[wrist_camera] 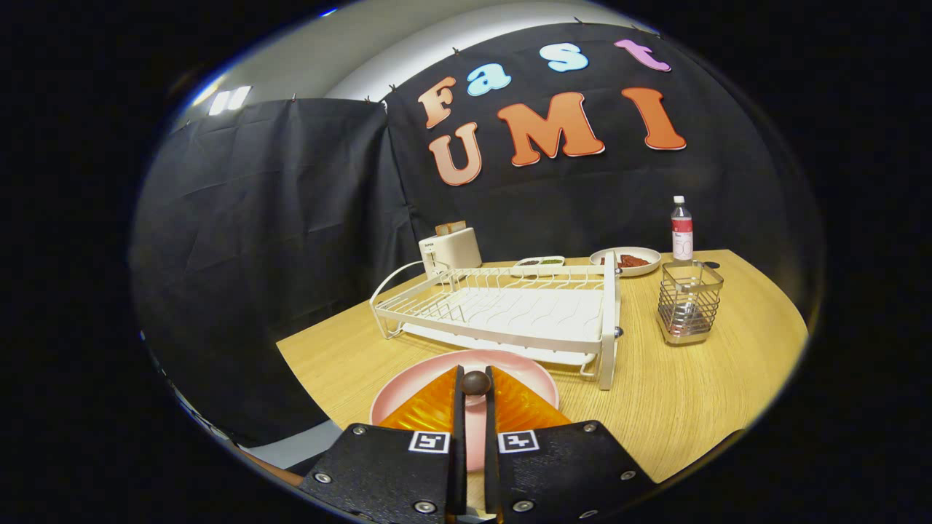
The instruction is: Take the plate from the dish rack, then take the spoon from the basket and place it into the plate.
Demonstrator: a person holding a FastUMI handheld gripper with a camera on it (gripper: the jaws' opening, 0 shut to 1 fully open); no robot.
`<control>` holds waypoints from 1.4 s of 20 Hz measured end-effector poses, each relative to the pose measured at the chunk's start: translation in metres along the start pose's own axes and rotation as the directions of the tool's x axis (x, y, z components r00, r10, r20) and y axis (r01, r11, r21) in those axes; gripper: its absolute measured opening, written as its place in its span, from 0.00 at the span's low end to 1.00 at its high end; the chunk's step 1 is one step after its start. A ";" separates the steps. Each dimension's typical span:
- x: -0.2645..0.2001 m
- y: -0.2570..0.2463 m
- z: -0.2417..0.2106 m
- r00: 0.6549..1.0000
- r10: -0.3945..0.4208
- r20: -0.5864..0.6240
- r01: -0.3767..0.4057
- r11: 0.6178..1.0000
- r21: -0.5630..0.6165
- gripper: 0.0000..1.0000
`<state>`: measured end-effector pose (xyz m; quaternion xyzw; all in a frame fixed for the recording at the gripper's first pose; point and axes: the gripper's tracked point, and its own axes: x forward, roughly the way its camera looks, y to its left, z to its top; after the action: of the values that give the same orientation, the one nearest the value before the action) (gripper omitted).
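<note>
The gripper (pixel 475 389) is clenched on a dark wooden spoon (pixel 476 381), both fingers (pixel 459 407) pressing its slim handle, with the rounded brown end standing just proud of the tips; the rest of the spoon is hidden between and below the fingers, so I cannot tell which way its bowl lies. Taking the white wire dish rack (pixel 510 309) as the landmark: the round pink plate (pixel 408 382) lies flat on the light wooden table (pixel 692 407) just on the near side of the rack, close to its front rail, and the spoon hangs directly over that plate; the wire-mesh cutlery basket (pixel 688 302) stands to the right of the rack, a short way apart.

The rack holds no plate, so I judge the first half done and the step in hand to be setting the spoon down. To do it well: lower the gripper straight down until the spoon is close over the plate's middle, away from the rack's front rail; tilt so the spoon lies along the plate's floor rather than on end; open the fingers slowly and only a little, so the spoon settles instead of dropping and skidding over the rim; then draw back towards the near side, away from the rack, without dragging the plate.
</note>
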<state>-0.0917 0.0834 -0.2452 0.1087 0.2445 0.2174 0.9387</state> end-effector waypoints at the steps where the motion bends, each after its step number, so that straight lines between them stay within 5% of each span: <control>1: -0.001 -0.002 -0.004 1.000 -0.005 -0.009 0.005 1.000 0.001 0.10; 8: -0.003 -0.011 -0.025 0.997 -0.048 -0.064 0.044 0.997 -0.061 0.20; 15: -0.012 -0.022 0.015 0.992 -0.117 0.048 0.120 0.991 -0.058 0.41; 21: -0.046 -0.028 0.092 0.942 -0.219 0.256 0.249 0.964 -0.090 0.72; 28: -0.087 -0.028 0.155 0.876 -0.310 0.369 0.367 0.925 -0.095 0.84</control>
<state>-0.0721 0.0036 -0.0849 0.0239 0.0718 0.0458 0.9961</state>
